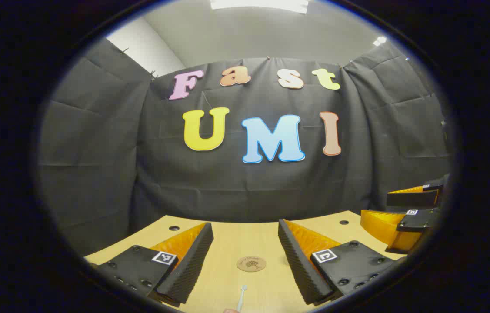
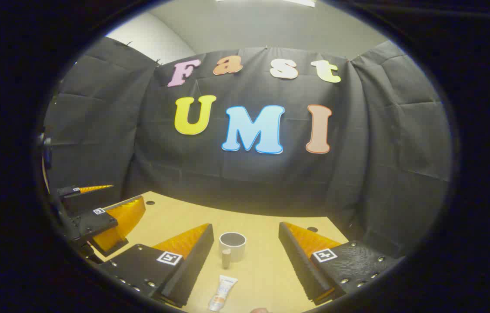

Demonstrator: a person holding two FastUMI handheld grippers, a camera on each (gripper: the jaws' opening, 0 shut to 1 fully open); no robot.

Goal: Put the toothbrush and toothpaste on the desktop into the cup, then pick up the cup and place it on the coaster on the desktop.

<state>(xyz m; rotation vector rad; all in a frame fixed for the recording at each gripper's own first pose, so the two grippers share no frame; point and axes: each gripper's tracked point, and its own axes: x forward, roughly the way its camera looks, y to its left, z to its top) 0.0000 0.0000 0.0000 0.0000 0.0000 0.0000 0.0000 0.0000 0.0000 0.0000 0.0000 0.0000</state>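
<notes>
In the left gripper view a round brown coaster [image 1: 251, 263] lies on the wooden desktop [image 1: 236, 237], between the fingers of my open left gripper [image 1: 245, 230]. A pale toothbrush [image 1: 241, 297] lies nearer, at the bottom edge. In the right gripper view a white cup [image 2: 232, 245] stands upright ahead of my open right gripper [image 2: 245, 232]. A white toothpaste tube [image 2: 222, 292] lies flat in front of the cup, its cap end toward it. Both grippers hover above the desktop with nothing between their fingers.
The right gripper [image 1: 405, 213] shows at the right edge of the left gripper view; the left gripper [image 2: 97, 215] shows at the left edge of the right gripper view. Small dark holes [image 1: 174, 228] mark the desktop's far corners. Black cloth closes the booth behind the desk.
</notes>
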